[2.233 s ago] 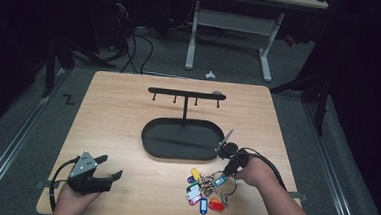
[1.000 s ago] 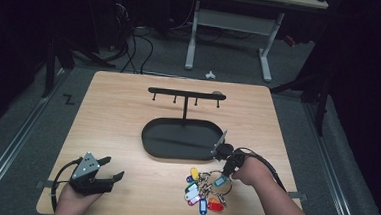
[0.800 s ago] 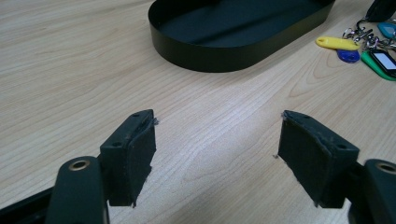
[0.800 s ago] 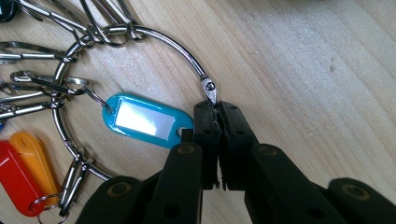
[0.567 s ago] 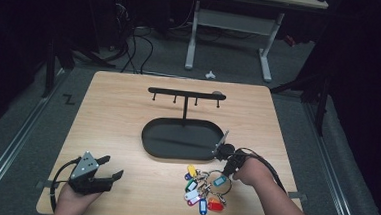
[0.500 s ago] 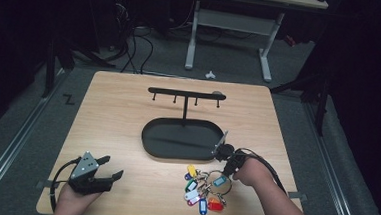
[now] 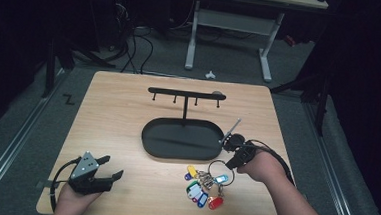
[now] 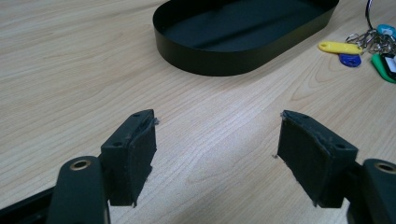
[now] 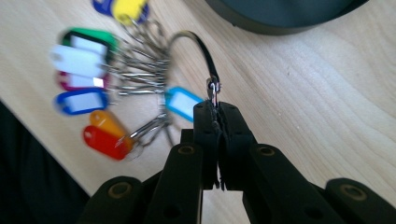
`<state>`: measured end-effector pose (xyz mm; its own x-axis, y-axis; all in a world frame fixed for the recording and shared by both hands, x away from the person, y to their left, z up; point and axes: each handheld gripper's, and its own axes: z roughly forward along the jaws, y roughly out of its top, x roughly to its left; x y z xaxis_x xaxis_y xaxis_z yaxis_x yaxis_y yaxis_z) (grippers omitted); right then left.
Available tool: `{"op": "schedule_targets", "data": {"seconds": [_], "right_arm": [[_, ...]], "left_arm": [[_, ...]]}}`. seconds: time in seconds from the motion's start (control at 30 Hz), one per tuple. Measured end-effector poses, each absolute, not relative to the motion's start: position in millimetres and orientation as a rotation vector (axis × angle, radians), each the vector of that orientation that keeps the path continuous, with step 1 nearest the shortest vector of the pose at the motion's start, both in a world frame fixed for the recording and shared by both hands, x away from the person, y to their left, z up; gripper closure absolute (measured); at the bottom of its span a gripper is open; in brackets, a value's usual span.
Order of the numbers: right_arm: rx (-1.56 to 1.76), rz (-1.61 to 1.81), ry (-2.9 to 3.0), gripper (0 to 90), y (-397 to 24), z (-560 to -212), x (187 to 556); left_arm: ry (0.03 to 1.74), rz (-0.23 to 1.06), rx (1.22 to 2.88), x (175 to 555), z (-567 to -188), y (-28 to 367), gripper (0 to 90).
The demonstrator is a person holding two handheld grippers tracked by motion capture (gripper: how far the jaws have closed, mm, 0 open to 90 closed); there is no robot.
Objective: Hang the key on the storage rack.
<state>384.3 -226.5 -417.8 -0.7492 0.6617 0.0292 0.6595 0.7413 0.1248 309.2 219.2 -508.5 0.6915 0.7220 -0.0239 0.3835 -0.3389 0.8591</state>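
Key ring [image 9: 196, 44] in right claw [image 9: 216, 105]

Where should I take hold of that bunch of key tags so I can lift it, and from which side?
Grip the big black ring, not the tags. The thin ring arches clear of the tags on its tray side, so it fits between shut fingers. Come from the person's right, low over the table, as the right gripper is placed now, pinching the ring at its clasp.
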Motion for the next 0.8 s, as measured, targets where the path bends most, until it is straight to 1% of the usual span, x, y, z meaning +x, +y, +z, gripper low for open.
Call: {"op": "schedule_targets", "data": {"seconds": [0.03, 0.23, 0.27, 0.3, 0.5, 0.8], "right_arm": [[1.098, 0.196, 2.921, 87.7, -225.5, -408.3, 382.5], [1.092, 0.189, 2.904, 87.8, -223.7, -381.0, 379.4], [1.092, 0.189, 2.904, 87.8, -223.7, -381.0, 379.4], [1.088, 0.185, 2.899, 87.8, -223.3, -372.6, 378.9], [1.079, 0.194, 2.875, 87.8, -223.4, -347.0, 378.6], [1.090, 0.203, 2.830, 87.8, -225.0, -313.9, 383.4]], "left_arm": [[0.855, 0.458, 1.961, 309.3, -508.5, 219.4, 28.2], [0.857, 0.459, 1.959, 309.5, -508.4, 220.5, 28.2], [0.857, 0.459, 1.959, 309.5, -508.4, 220.5, 28.2], [0.858, 0.458, 1.957, 309.5, -508.3, 220.8, 28.2], [0.858, 0.457, 1.960, 309.5, -507.8, 221.5, 28.2], [0.860, 0.456, 1.957, 309.6, -508.0, 221.7, 28.2]]}}
